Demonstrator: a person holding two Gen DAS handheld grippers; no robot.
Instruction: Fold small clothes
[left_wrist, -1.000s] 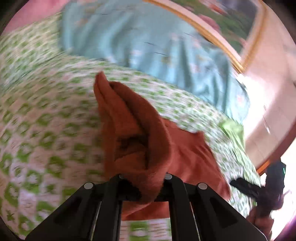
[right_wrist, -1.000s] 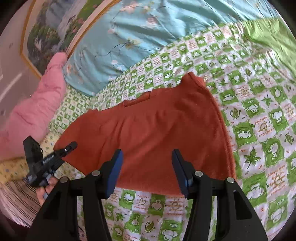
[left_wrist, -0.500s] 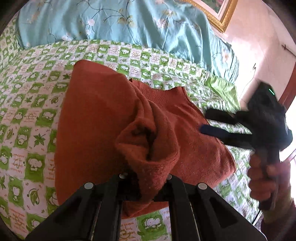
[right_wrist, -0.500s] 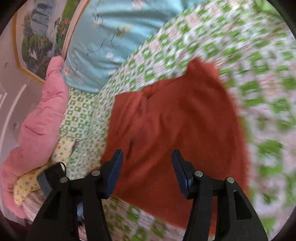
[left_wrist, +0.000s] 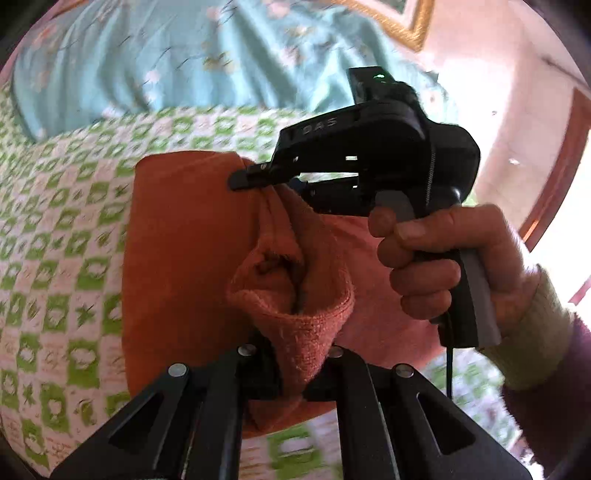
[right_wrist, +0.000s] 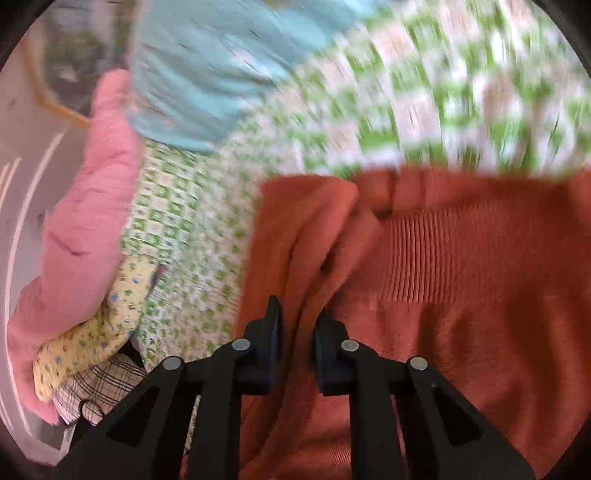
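A rust-orange knit garment (left_wrist: 184, 236) lies on a green-and-white checked bedspread (left_wrist: 55, 258). My left gripper (left_wrist: 295, 363) is shut on a bunched fold of the garment, held up above the flat part. My right gripper (right_wrist: 297, 328) has its jaws closed around a raised fold of the same garment (right_wrist: 461, 280) near its ribbed band. In the left wrist view the right gripper (left_wrist: 266, 177) sits on the far top edge of the garment, held by a hand (left_wrist: 443, 266).
A light blue floral quilt (left_wrist: 166, 62) lies at the head of the bed. A pink blanket (right_wrist: 88, 221) and yellow patterned cloths (right_wrist: 92, 339) are piled to the left. A gold picture frame (left_wrist: 406, 26) hangs on the wall.
The right gripper moved in over the garment and closed on a fold near its top edge. The left gripper kept its hold and carried the fold across the garment.
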